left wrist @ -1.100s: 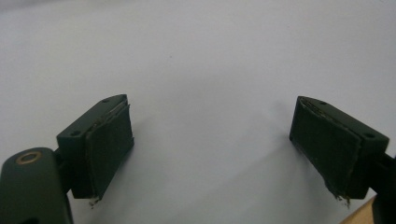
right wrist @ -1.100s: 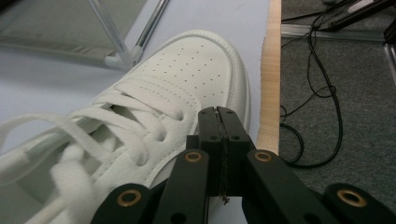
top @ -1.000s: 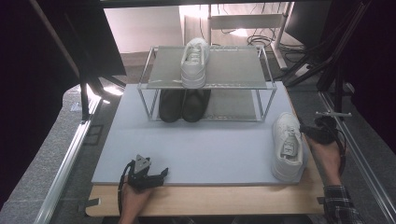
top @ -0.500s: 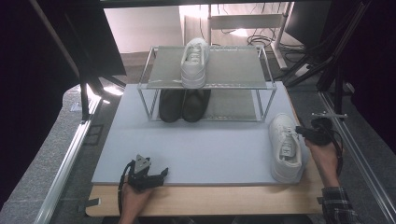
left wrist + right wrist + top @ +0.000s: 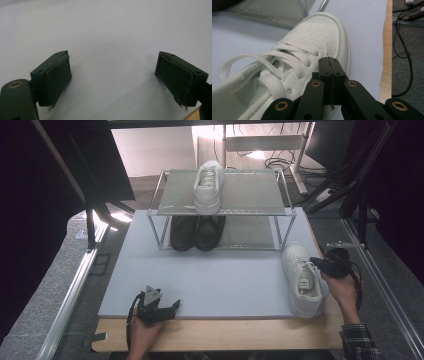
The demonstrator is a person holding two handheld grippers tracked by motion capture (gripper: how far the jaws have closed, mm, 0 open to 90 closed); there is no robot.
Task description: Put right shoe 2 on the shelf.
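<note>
A white sneaker [image 5: 301, 287] lies on the pale blue mat [image 5: 225, 275] at the right, toe pointing to the rack. My right gripper [image 5: 315, 264] is shut, and its tips rest against the sneaker's outer side beside the laces. In the right gripper view the jaws of this gripper [image 5: 329, 61] are pressed together with nothing visible between them, over the sneaker's [image 5: 317, 35] perforated toe and laces. My left gripper [image 5: 172, 306] rests near the mat's front edge at the left. It [image 5: 115, 82] stands open over bare mat.
A two-level metal rack [image 5: 250, 195] stands at the back of the mat. A second white sneaker [image 5: 208, 185] sits on its top shelf and a pair of black shoes [image 5: 197, 232] underneath. A wooden table edge [image 5: 225, 335] runs along the front. Cables [image 5: 404, 50] lie off to the right.
My right gripper has moved left against the white sneaker, which has shifted slightly left. The left gripper has stayed put.
</note>
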